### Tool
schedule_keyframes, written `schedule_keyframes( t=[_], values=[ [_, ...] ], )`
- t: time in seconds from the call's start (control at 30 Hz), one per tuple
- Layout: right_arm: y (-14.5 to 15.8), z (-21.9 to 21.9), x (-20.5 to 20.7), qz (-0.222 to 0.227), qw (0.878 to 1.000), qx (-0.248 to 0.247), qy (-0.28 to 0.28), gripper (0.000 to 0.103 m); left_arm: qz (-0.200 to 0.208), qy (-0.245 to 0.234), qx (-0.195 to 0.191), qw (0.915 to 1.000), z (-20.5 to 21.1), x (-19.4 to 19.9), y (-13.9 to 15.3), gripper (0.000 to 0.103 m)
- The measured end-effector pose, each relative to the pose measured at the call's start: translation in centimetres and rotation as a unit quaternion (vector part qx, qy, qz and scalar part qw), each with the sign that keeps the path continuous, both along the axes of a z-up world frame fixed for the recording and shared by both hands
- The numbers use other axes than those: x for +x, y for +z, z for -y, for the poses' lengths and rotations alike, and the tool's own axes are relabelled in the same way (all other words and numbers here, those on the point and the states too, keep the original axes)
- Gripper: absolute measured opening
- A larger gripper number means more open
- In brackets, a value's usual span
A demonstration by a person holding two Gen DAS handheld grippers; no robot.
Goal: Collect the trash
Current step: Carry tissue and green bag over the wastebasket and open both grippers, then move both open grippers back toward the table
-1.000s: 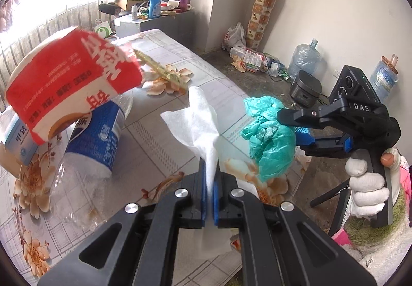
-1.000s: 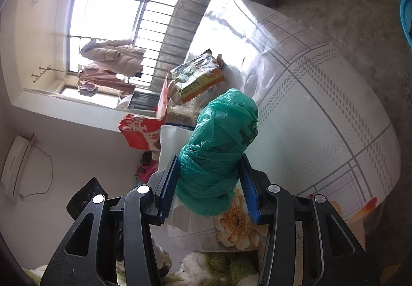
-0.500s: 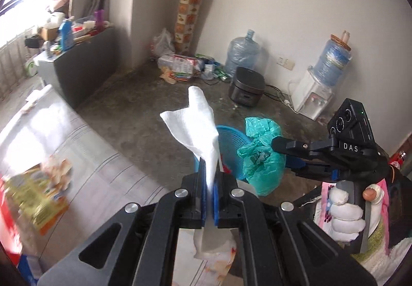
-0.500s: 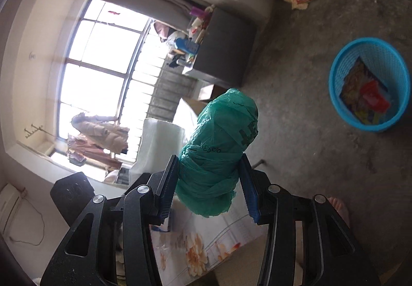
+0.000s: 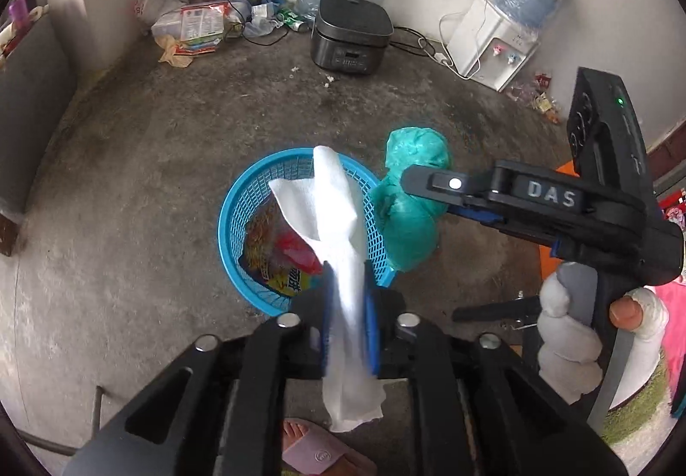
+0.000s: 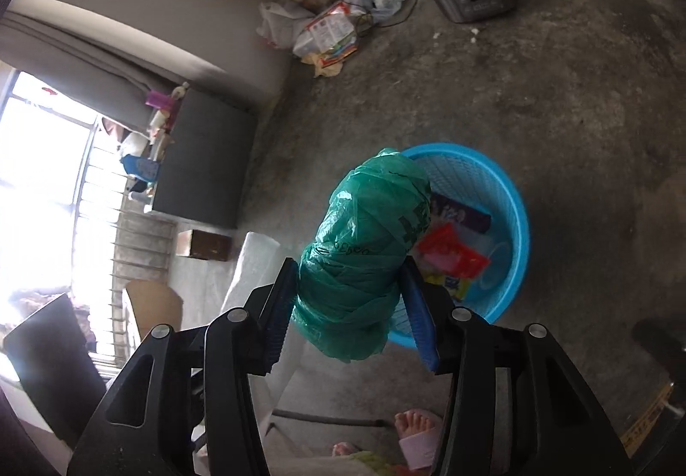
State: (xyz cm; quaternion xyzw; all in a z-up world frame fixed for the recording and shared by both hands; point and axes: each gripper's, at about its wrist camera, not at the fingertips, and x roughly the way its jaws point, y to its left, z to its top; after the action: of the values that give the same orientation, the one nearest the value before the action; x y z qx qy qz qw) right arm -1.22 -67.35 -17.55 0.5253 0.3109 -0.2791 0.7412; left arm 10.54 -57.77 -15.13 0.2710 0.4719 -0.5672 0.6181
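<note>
White tissue (image 5: 338, 244) hangs between the blue pads of the left gripper (image 5: 348, 321), jaws parted slightly around it, above the blue mesh basket (image 5: 240, 218) of wrappers on the concrete floor. Right gripper (image 6: 349, 304) clamps a green plastic bag (image 6: 368, 253) over the basket's rim.

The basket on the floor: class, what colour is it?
Bright blue; the basket shows best in the right wrist view.

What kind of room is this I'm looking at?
Most likely a lived-in room of a home, perhaps a kitchen or utility corner: a water dispenser and a rice cooker sit on a bare concrete floor, with a blue basket holding trash.
</note>
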Motion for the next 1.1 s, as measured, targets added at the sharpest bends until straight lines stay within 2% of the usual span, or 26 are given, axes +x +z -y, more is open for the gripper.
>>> schedule_keyframes(
  t=[0.03,0.07,0.13,0.2,0.27,0.43,0.6,0.8,0.93,1.07,1.1],
  values=[
    [-1.0,0.4,0.3,-0.014,1.0,-0.001,-0.006,0.052,0.004,0.004,0.002,1.0,0.7,0.1,-0.9,0.037],
    [-2.2,0.9,0.6,-0.024,1.0,0.005,-0.011,0.052,0.007,0.013,0.003,0.9999,1.1,0.4,-1.8,0.044],
    [-3.9,1.5,0.8,-0.039,0.999,0.02,-0.027,0.052,0.003,0.025,0.009,0.9996,1.7,0.8,-2.9,0.048],
    [-4.4,1.2,0.2,-0.033,0.999,0.024,-0.033,0.052,-0.005,0.034,0.009,0.9994,1.7,0.8,-3.0,0.051],
    [-4.4,0.5,-0.1,-0.029,0.999,0.021,-0.032,0.052,-0.007,0.03,-0.002,0.9995,1.5,0.9,-2.5,0.057],
    [-2.6,-1.0,-1.1,-0.022,0.999,0.007,-0.036,0.052,0.01,0.028,-0.035,0.9989,0.5,0.7,0.3,0.058],
    [0.8,-3.0,-1.8,-0.012,0.999,-0.035,-0.038,0.054,0.019,0.042,-0.085,0.9953,-2.6,0.4,5.0,0.06],
    [7.1,-7.3,-1.5,0.001,0.991,-0.131,-0.006,0.066,0.041,0.054,-0.168,0.9834,-8.9,-1.1,11.8,0.072],
    [11.5,-10.8,-1.1,0.011,0.978,-0.208,0.028,0.08,0.045,0.091,-0.206,0.9731,-14.1,-1.4,15.2,0.081],
    [15.0,-14.7,-0.7,0.017,0.957,-0.283,0.056,0.095,0.07,0.133,-0.231,0.9614,-19.0,-1.6,18.0,0.084],
    [15.6,-15.7,-0.6,0.019,0.952,-0.3,0.062,0.095,0.078,0.142,-0.235,0.9585,-20.2,-1.6,18.6,0.084]
  ],
)
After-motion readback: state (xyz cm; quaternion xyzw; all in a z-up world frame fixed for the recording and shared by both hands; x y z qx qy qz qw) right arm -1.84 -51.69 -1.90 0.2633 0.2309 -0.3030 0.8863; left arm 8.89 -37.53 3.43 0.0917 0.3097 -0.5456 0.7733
